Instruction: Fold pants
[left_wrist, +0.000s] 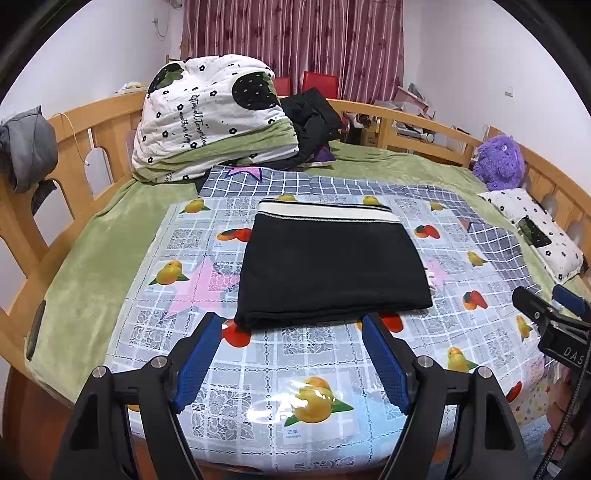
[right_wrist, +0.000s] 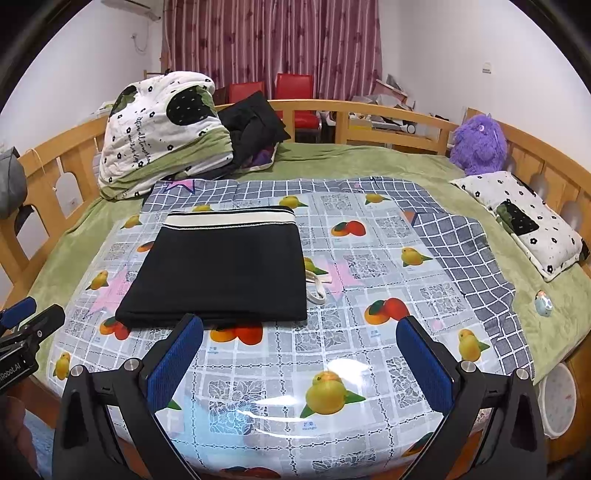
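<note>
Nearest the lens, the left hand-held gripper (left_wrist: 291, 321) is seen with its blue-padded jaws parted and nothing between them, poised just short of the near hem of the black knit pants with a cream striped waistband (left_wrist: 332, 266). These pants are laid as a flat, squared-off folded packet on the glossy fruit-printed plastic cloth (left_wrist: 317, 373) spread over the bed. The fabric is judged to be soft, light and limp; it would sag if lifted by one point, so it is best taken at both near corners together, or at the thick folded hem, where several layers can be pinched. The plastic beneath looks slick, so the packet may be expected to slide when pushed. A pale drawstring (right_wrist: 316, 291) is seen trailing from the right edge and could snag.

Further right, the right hand-held gripper (right_wrist: 299, 328) is held wide apart and empty, off the packet's right near corner. Bare cloth lies to the right of the pants, giving room for a further fold or a shift. At the far right, a flower-printed white pillow (right_wrist: 524, 221) and the wooden bed rail (right_wrist: 546, 162) mark the limit.
</note>
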